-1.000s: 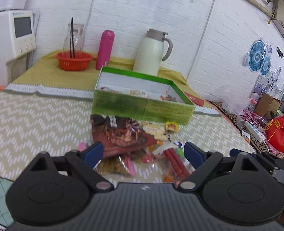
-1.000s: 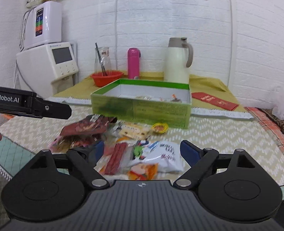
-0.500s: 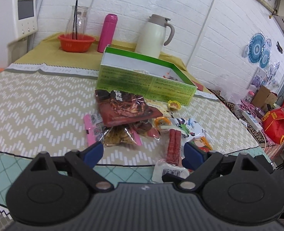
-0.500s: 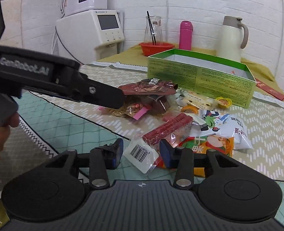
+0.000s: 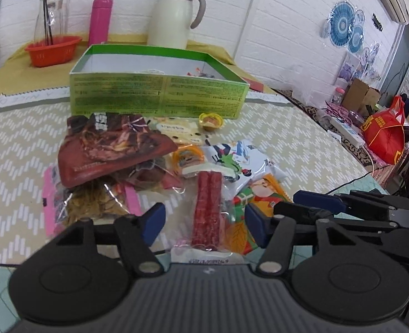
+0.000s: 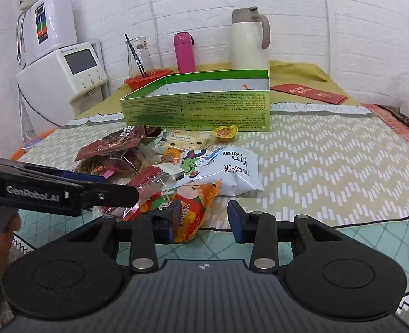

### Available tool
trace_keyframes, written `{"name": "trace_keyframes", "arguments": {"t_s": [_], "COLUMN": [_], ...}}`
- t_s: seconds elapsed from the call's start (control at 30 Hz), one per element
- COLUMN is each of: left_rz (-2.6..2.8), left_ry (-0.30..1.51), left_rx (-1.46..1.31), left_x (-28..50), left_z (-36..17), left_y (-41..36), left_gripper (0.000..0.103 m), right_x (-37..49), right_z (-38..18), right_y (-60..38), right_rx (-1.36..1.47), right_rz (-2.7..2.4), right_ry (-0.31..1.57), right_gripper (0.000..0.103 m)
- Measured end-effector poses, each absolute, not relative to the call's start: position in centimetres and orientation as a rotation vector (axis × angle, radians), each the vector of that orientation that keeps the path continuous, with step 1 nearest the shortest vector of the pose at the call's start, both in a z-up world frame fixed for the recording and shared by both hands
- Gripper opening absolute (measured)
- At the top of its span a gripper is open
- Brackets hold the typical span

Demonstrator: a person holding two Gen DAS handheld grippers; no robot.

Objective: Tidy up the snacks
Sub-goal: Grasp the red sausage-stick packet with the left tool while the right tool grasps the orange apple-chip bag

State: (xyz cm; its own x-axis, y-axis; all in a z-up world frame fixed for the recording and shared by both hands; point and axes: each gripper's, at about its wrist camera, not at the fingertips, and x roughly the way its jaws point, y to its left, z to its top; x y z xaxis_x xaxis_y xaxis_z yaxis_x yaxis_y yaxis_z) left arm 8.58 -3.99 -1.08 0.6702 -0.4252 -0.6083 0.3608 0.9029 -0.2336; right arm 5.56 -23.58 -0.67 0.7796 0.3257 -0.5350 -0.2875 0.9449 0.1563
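Since the previous frame the left gripper [image 5: 204, 226] has closed in from wide to a narrower gap, level over the sausage pack [image 5: 207, 208], whose lower end lies between its pads, untouched. Right gripper [image 6: 204, 217]: parted, empty, low beside the orange snack bag [image 6: 189, 208]. Both packs lie in the pile before the green box [image 5: 157, 97].

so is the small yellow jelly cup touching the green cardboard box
Cannot tell. In both wrist views the small yellow jelly cup sits right at the foot of the green cardboard box, overlapping its front wall in the image, and no gap or contact shows plainly.
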Motion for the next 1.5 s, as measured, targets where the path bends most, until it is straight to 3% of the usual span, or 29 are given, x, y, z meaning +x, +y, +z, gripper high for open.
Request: {"name": "trace_keyframes", "arguments": {"t_s": [0.03,0.07,0.37,0.4,0.43,0.47,0.53,0.6,0.77,1.0,1.2,1.5], "left_rz": [-0.444,-0.445,-0.347,-0.342,-0.336,-0.335,-0.340,-0.341,-0.359,-0.381,-0.370,-0.363], "left_ry": [0.719,0.728,0.740,0.738,0.740,0.738,0.723,0.711,0.717,0.731,0.718,0.705], "left_rx": [-0.090,-0.089,-0.063,-0.070,-0.086,-0.103,-0.128,-0.124,-0.108,-0.131,-0.094,-0.046], "left_x": [8.7,8.6,4.7,4.2,3.7,3.4,3.0,2.9,2.9,3.4,3.7,3.0], "left_z": [-1.3,-1.5,-1.8,-1.7,-1.6,-1.5,-1.1,-0.9,-1.1,-1.4,-1.4,-0.9], "left_y": [-4.1,-4.0,-0.9,-0.4,0.2,0.7,1.3,1.2,0.4,0.6,-0.3,-0.5], "left_gripper": [0.046,0.037,0.036,0.039,0.039,0.037,0.047,0.053,0.053,0.052,0.052,0.045], "right_x": [5.4,5.0,-0.6,-0.8,-0.9,-0.7,0.1,0.9,4.3,2.5,0.7,2.4], "right_z": [-0.7,-0.5,0.6,0.9,1.2,1.4,1.8,1.8,0.4,0.3,1.4,1.0], "right_y": [-23.5,-23.3,-21.2,-21.3,-21.3,-21.4,-21.1,-20.4,-18.4,-20.1,-19.4,-18.8], "right_rx": [0.064,0.048,-0.115,-0.124,-0.132,-0.140,-0.181,-0.254,-0.366,-0.187,-0.254,-0.024], "right_rz": [0.349,0.357,0.528,0.521,0.510,0.504,0.502,0.545,0.621,0.620,0.561,0.495], "right_ry": [0.597,0.596,0.622,0.608,0.586,0.564,0.531,0.492,0.562,0.721,0.662,0.684], "right_gripper": [0.039,0.034,0.038,0.041,0.051,0.068,0.103,0.103,0.103,0.103,0.103,0.103]}}
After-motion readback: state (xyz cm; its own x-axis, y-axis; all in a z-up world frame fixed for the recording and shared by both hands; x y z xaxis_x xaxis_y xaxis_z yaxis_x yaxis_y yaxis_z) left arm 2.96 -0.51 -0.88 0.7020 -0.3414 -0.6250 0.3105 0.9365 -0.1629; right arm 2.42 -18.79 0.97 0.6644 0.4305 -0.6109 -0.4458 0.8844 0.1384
